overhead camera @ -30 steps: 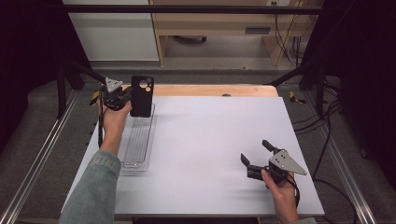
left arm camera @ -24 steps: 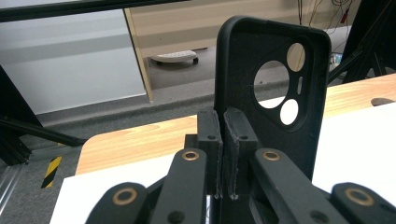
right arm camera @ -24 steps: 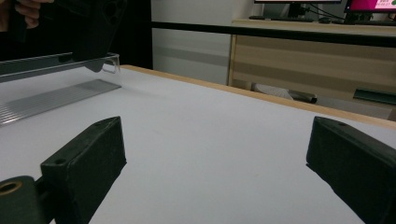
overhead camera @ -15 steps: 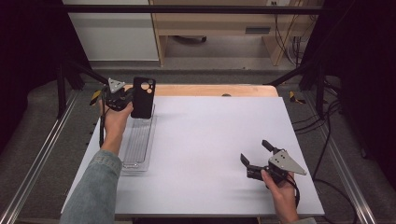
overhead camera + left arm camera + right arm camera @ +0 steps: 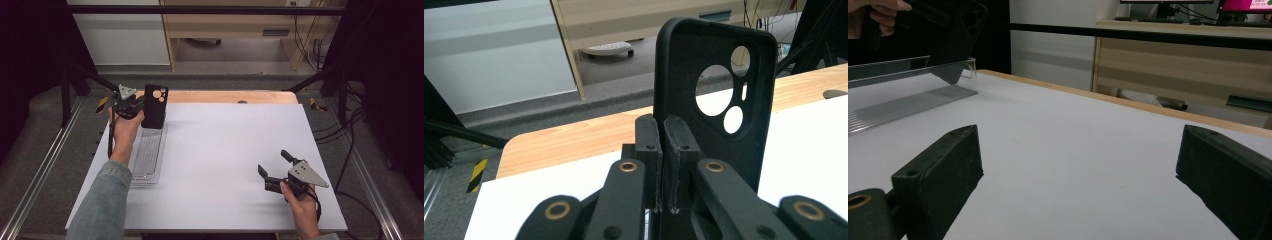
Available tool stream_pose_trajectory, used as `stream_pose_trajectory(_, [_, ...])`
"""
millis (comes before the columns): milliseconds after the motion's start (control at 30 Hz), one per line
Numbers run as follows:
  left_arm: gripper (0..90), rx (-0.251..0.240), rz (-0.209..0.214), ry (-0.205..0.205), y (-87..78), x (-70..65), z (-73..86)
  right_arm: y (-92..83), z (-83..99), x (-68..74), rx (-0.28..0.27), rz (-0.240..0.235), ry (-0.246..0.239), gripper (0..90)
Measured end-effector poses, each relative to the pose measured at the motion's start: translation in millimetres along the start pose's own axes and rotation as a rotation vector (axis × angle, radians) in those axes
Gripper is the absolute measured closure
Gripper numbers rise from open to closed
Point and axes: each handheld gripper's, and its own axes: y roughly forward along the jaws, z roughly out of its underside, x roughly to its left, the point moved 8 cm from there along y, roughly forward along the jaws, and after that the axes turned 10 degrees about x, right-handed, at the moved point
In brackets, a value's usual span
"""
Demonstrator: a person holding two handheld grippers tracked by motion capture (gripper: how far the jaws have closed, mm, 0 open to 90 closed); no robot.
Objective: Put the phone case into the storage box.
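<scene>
My left gripper (image 5: 142, 107) is shut on the side edge of a black phone case (image 5: 155, 106) and holds it upright above the far end of a clear ribbed tray (image 5: 147, 160). In the left gripper view the case (image 5: 719, 100) stands with its camera cutouts toward me, its rim pinched between the pads of the gripper (image 5: 663, 135). My right gripper (image 5: 272, 161) rests low on the white table near the front right, open with nothing between its jaws. In the right gripper view the gripper (image 5: 1078, 165) faces the case (image 5: 955, 40) and the tray (image 5: 893, 107) far off.
The white tabletop (image 5: 230, 150) spans the workspace, with a wooden strip (image 5: 225, 96) along its far edge. Metal frame rails (image 5: 45, 165) run along both sides. A wooden cabinet (image 5: 225, 30) and cables stand beyond the table.
</scene>
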Motion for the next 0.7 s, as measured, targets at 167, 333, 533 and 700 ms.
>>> stream_pose_trajectory(167, [85.7, 0.005, -0.003, 0.002, 0.5, -0.7, 0.2, 0.2, 0.2, -0.1, 0.001, 0.000, -0.001, 4.9])
stream_pose_trajectory(333, [85.6, 0.019, -0.008, -0.002, 2.4, 0.7, 2.4, 0.3, 0.3, -0.3, 0.001, 0.000, 0.000, 4.8])
stream_pose_trajectory(533, [85.6, 0.025, -0.002, -0.010, 5.1, 1.8, 3.2, 0.7, 0.8, 0.2, 0.005, -0.002, 0.001, 4.8])
stream_pose_trajectory(700, [85.6, 0.033, -0.005, -0.015, 8.3, 1.8, 4.7, 0.4, 0.5, -1.1, 0.002, -0.001, 0.005, 4.9])
